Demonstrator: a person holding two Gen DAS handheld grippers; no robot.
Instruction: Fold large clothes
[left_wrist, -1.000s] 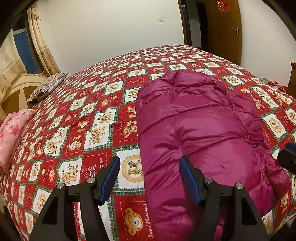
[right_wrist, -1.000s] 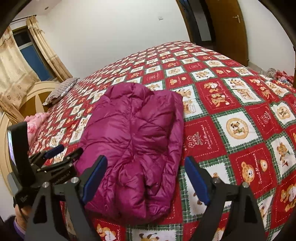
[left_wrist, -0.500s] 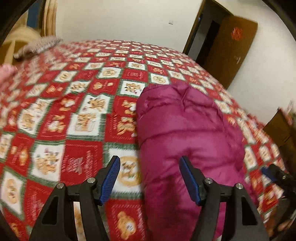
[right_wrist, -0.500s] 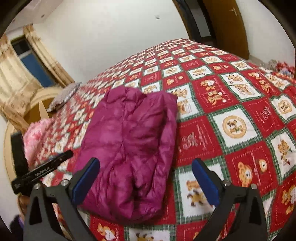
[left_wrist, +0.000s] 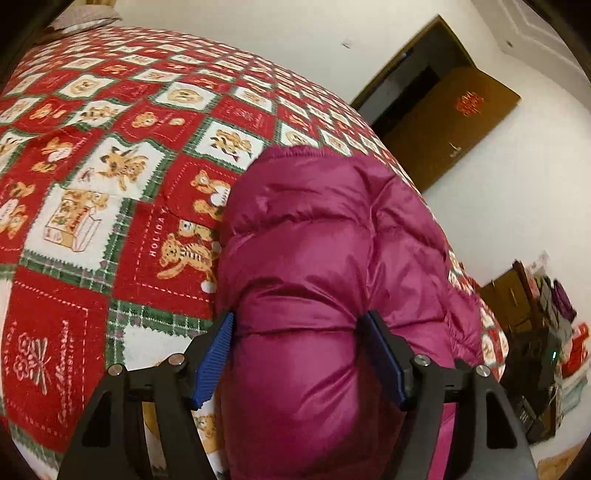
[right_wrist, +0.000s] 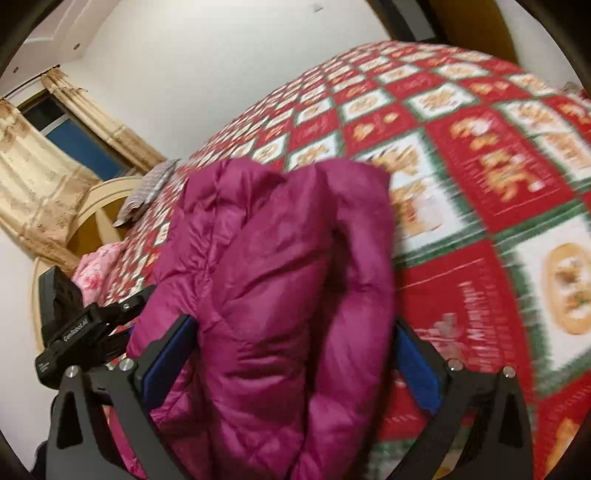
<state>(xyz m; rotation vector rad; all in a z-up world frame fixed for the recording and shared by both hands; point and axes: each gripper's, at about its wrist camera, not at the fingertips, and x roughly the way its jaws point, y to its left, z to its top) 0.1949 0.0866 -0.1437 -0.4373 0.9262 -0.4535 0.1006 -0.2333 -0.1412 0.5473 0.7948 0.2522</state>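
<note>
left hand-held gripper (left_wrist: 299, 354) jaws spread wide, right hand-held gripper (right_wrist: 291, 365) likewise spread

left wrist: rides behind the left gripper (left_wrist: 299, 325), close over the jacket (left_wrist: 332, 258).
right wrist: likewise, right gripper (right_wrist: 291, 332).
shared: jacket, bedspread (left_wrist: 92, 147).

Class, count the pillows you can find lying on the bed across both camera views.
1. A striped grey pillow lies at the head of the bed, near the wooden headboard; the puffer jacket may hide others.
</note>
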